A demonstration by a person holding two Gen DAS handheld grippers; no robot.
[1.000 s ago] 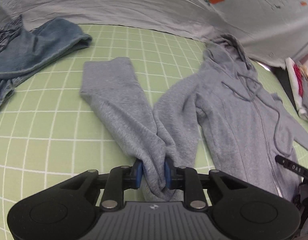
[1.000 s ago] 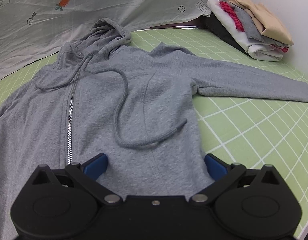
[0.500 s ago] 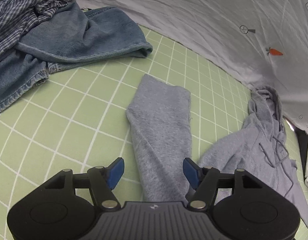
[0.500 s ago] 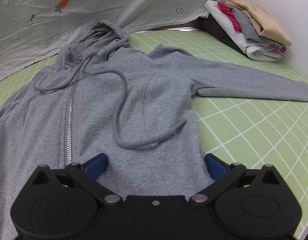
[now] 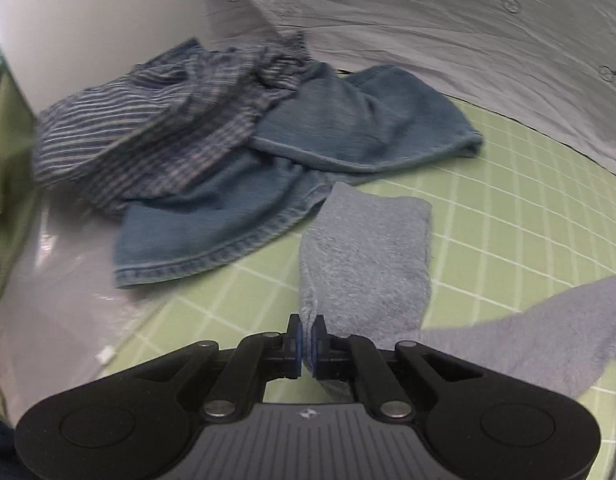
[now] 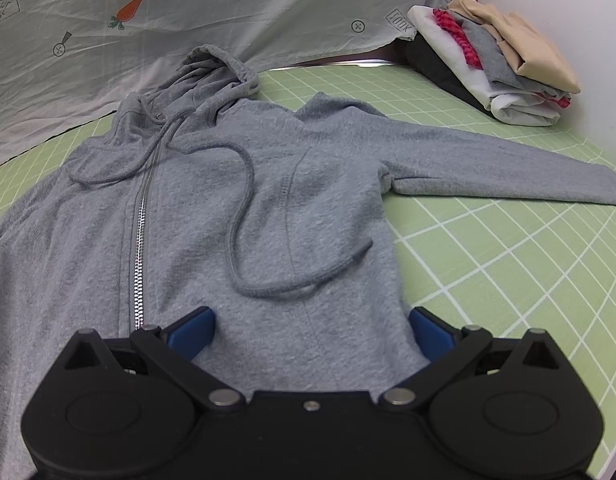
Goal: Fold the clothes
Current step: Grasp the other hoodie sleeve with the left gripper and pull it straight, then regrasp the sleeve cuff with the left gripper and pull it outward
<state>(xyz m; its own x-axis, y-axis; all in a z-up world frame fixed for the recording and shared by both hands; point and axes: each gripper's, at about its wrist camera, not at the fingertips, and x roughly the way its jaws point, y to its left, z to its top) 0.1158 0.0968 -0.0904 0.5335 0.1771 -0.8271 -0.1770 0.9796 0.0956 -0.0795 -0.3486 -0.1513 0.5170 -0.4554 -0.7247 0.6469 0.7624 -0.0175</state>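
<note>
the green grid mat (image 6: 508, 264) was your folding surface, with a pale printed sheet (image 6: 187, 8) hung behind it. your left gripper (image 5: 306, 342) had just been closing, and its blue pads pinched a thin edge of the grey hoodie's sleeve (image 5: 368, 256); the rest of that sleeve lay flat on the mat ahead, cuff end pointing away. your right gripper (image 6: 310, 330) stood with its jaws spread wide over the hoodie (image 6: 308, 208) near the hem, pads clear of the cloth, holding nothing.

the bite on the sleeve looked shallow, so i judged it could slip out if you swung it across the body quickly. the sleeve's far end lay close to the jeans (image 5: 211, 224) and the striped shirt (image 5: 155, 128) piled just beyond, and a low drag might catch them. the loose drawcord (image 6: 243, 216) looped over the chest could get trapped and bunch the fold. with the right jaws unclosed, the body was not pinned and could shift with the pull. the folded stack (image 6: 488, 64) sat well apart.
</note>
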